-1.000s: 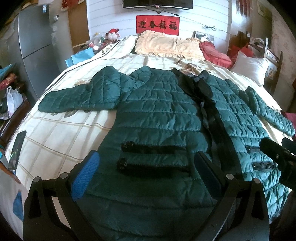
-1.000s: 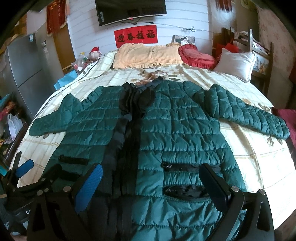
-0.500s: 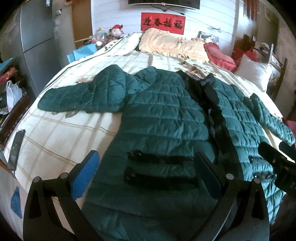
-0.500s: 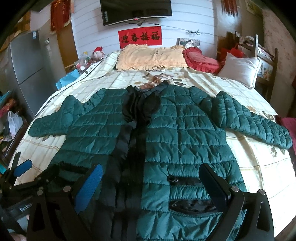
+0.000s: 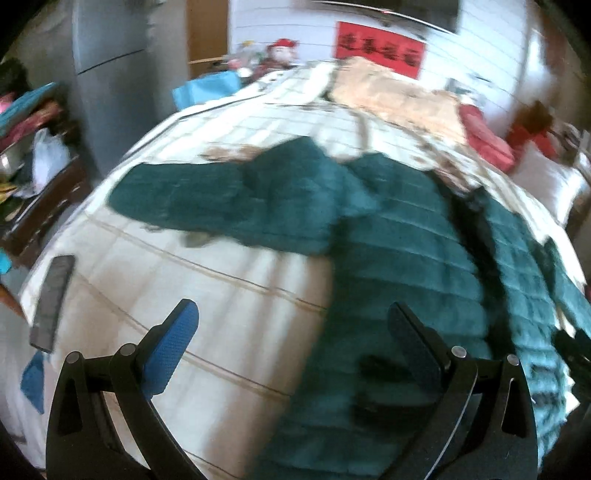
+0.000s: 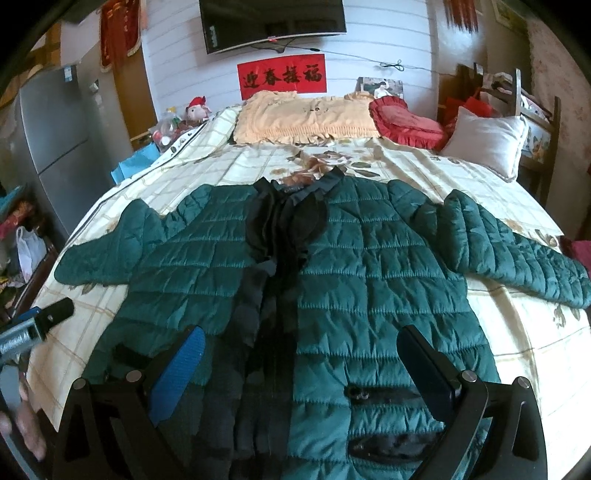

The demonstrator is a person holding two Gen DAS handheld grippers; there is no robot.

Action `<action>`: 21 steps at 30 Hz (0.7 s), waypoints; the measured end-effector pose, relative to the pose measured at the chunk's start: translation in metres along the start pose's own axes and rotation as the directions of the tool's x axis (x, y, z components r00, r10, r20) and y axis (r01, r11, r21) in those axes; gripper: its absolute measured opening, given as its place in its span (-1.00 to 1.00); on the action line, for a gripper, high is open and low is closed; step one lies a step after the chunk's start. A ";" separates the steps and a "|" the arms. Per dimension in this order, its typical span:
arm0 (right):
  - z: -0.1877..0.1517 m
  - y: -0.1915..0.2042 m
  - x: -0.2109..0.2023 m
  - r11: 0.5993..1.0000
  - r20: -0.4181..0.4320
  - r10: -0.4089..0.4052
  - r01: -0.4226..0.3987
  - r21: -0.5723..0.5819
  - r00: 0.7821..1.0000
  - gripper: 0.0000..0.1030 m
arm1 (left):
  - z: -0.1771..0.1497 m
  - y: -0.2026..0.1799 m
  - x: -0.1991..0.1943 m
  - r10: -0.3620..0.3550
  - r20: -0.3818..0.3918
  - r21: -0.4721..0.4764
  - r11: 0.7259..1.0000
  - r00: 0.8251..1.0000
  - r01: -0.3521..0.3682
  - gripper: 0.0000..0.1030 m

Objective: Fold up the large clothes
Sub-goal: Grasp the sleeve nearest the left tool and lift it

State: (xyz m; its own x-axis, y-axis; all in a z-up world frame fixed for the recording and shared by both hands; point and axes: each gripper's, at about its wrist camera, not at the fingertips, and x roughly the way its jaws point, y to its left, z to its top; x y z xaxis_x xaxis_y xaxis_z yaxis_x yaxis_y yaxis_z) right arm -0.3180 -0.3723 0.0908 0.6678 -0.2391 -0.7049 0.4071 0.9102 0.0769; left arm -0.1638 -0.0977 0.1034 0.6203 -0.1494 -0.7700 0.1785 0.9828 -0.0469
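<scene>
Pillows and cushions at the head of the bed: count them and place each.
3. A yellow pillow lies at the centre, a red cushion right of it, a white pillow at the far right. Others may be hidden.

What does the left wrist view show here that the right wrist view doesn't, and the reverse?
Left wrist only: a dark flat device at the bed's edge, and the open left gripper close up over bare sheet. Right wrist only: the coat's far sleeve, white pillow and TV. Both: the green coat spread flat on the bed, red banner, fridge.
</scene>
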 end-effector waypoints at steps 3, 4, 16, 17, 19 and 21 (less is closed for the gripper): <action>0.006 0.001 0.007 1.000 -0.006 -0.007 0.007 -0.009 1.000 1.00 | 0.015 0.035 0.019 0.026 -0.026 -0.052 0.998 0.999 -0.027 0.99; 0.007 0.001 0.009 1.000 -0.008 -0.009 0.009 -0.013 1.000 1.00 | 0.018 0.043 0.024 0.022 -0.035 -0.068 0.997 0.999 -0.024 0.99; 0.008 0.010 0.027 1.000 -0.063 0.012 -0.014 -0.027 0.998 1.00 | 0.064 0.188 0.112 0.169 -0.087 -0.334 0.924 0.982 -0.189 0.99; 0.008 0.010 0.028 1.000 -0.065 0.017 -0.018 -0.019 0.998 1.00 | 0.066 0.196 0.117 0.172 -0.086 -0.357 0.914 0.981 -0.191 0.99; 0.008 0.011 0.029 1.000 -0.069 0.019 -0.020 -0.015 0.997 1.00 | 0.071 0.212 0.126 0.178 -0.087 -0.401 0.895 0.980 -0.198 0.99; 0.008 0.014 0.031 1.000 -0.078 0.019 -0.020 -0.022 0.997 1.00 | 0.078 0.224 0.136 0.181 -0.087 -0.435 0.878 0.980 -0.201 0.97</action>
State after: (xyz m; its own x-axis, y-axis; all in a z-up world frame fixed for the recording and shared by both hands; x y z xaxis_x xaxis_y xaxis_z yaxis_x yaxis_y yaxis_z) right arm -0.2864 -0.3696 0.0752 0.6244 -0.1950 -0.7564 0.3798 0.9220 0.0758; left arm 0.0204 0.0936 0.0379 0.5738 0.0411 -0.8180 -0.3004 0.9397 -0.1635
